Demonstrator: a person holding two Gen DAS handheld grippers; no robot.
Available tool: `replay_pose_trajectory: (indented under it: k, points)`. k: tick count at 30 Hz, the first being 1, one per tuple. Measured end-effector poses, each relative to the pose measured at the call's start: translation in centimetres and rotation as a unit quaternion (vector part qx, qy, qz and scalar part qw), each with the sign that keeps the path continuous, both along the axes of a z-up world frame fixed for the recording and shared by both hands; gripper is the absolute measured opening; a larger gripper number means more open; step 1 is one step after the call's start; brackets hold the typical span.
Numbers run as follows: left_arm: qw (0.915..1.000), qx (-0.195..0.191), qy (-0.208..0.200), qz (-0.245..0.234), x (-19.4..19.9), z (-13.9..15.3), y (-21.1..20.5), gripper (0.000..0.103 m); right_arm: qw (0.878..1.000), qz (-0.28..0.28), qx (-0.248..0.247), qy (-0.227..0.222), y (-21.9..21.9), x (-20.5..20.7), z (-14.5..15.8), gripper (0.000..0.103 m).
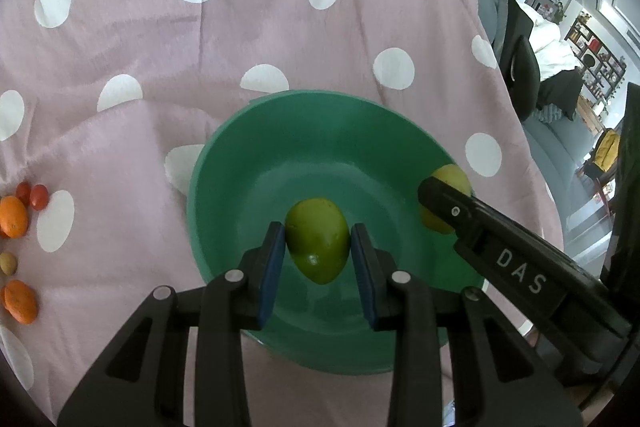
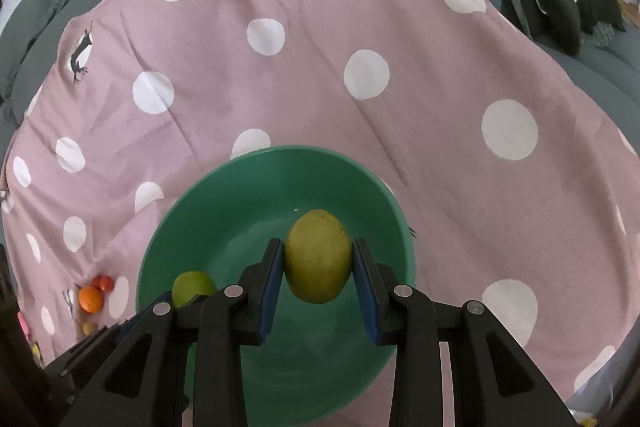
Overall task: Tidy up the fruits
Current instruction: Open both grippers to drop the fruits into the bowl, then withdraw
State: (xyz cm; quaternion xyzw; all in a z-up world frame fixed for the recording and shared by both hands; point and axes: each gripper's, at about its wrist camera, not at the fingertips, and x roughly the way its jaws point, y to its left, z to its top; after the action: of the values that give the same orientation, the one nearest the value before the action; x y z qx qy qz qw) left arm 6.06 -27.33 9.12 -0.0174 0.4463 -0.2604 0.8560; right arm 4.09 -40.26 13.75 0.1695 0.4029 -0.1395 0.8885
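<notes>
Dotted blanket (image 1: 280, 27) under green bowl (image 1: 248, 155). Lime (image 1: 316, 239) is clamped in left claw (image 1: 318, 259), lemon (image 2: 318, 261) in right claw (image 2: 318, 267); both held right over bowl, long axes fwd, drop-ready.

The only writing that could be read was the word "DAS", in pale raised capitals on the black side of the right gripper (image 1: 438, 205), seen from the left wrist camera where that gripper reached in from the right. The letters ran along the body of the tool, a little way back from its fingers. In the right wrist camera's view no lettering showed on either tool. The shelves (image 1: 596, 59) far off at the right edge of the left camera's view held small coloured items, but they were too small and blurred for any label on them to be made out.
</notes>
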Motion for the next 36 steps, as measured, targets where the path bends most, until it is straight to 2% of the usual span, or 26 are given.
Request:
replay_pose_trajectory:
  k: [5, 6, 8, 12, 18, 25, 30, 36]
  points:
    - [1.0000, -0.004, 0.000, -0.003, 0.0, 0.1, 0.1, 0.035, 1.000, -0.001, 0.001, 0.001, -0.1, -0.1, -0.1, 0.036]
    - [1.0000, -0.007, -0.004, -0.001, -0.1, 0.3, 0.2, 0.038, 1.000, -0.001, 0.001, 0.001, -0.1, -0.1, -0.1, 0.036]
    - [0.9998, -0.015, -0.010, 0.002, -0.3, 0.7, 0.6, 0.054, 1.000, -0.003, -0.003, -0.007, 0.0, -0.3, 0.2, 0.038]
    - [0.9994, -0.025, -0.020, 0.014, -0.8, 1.7, 1.9, 0.062, 0.999, 0.005, 0.000, -0.039, 0.3, -0.9, 1.3, 0.054]
    - [0.9975, -0.044, -0.034, 0.043, -1.6, 3.3, 5.5, 0.070, 0.998, 0.011, -0.018, -0.056, 1.2, -0.9, 2.2, 0.054]
    - [0.9926, -0.037, -0.049, 0.105, -2.3, 4.5, 12.8, 0.074, 0.996, 0.040, -0.035, -0.075, 3.5, -0.2, 2.4, 0.054]
    - [0.9840, -0.044, -0.051, 0.165, -2.9, 4.4, 19.7, 0.076, 0.991, 0.070, -0.063, -0.092, 6.7, 0.2, 3.1, 0.054]
    - [0.9637, -0.031, -0.041, 0.262, -3.3, 3.7, 28.4, 0.076, 0.980, 0.138, -0.061, -0.127, 11.9, 0.2, 3.9, 0.054]
